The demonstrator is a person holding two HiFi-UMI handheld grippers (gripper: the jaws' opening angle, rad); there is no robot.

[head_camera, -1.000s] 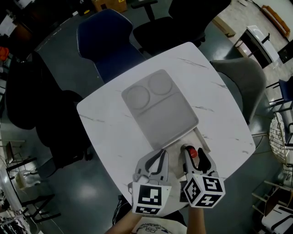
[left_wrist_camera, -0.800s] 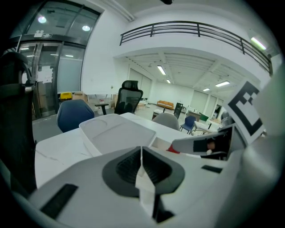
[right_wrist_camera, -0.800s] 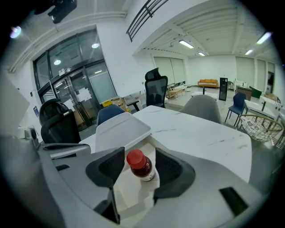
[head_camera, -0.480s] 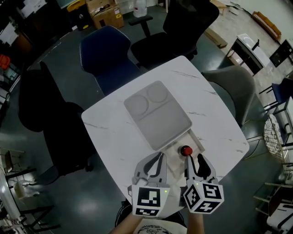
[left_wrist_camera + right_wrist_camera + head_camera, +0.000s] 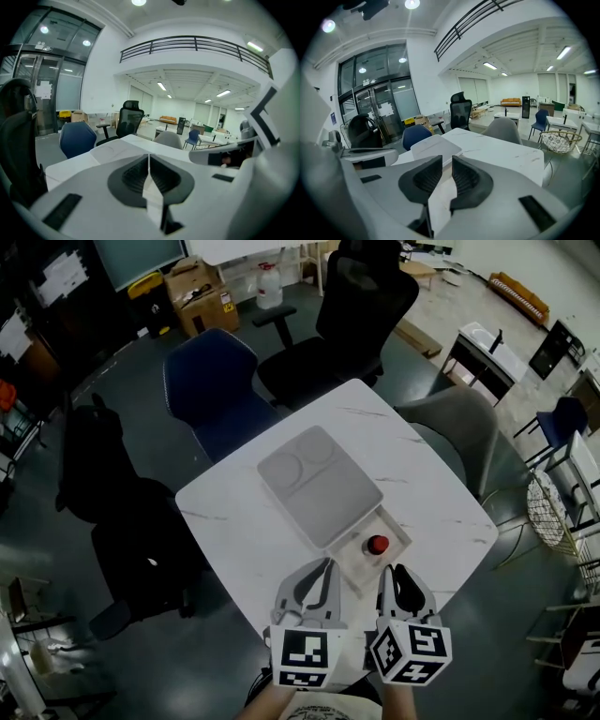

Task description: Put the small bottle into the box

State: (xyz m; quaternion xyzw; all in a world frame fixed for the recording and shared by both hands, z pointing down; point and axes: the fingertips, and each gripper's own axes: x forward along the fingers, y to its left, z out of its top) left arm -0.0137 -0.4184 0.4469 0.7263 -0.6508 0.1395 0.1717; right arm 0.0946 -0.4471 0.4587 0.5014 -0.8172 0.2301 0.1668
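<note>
The small bottle (image 5: 378, 544), seen from above by its red cap, stands in the shallow white box (image 5: 354, 567) near the table's front edge. My right gripper (image 5: 398, 571) hangs just short of the box, apart from the bottle. Its jaws are closing to a narrow gap with nothing between them, as the right gripper view (image 5: 446, 161) also shows. My left gripper (image 5: 325, 563) hovers beside it, left of the box. Its jaws are shut and empty in the left gripper view (image 5: 149, 157).
A grey lid (image 5: 319, 486) with two round recesses lies on the white marble table (image 5: 422, 493), its near corner over the box. A blue chair (image 5: 211, 381), black chairs (image 5: 361, 296) and a grey chair (image 5: 459, 423) ring the table.
The right gripper drew back from the bottle and its jaws narrowed from wide to almost closed. The bottle stayed in the box. The head view pulled up and back.
</note>
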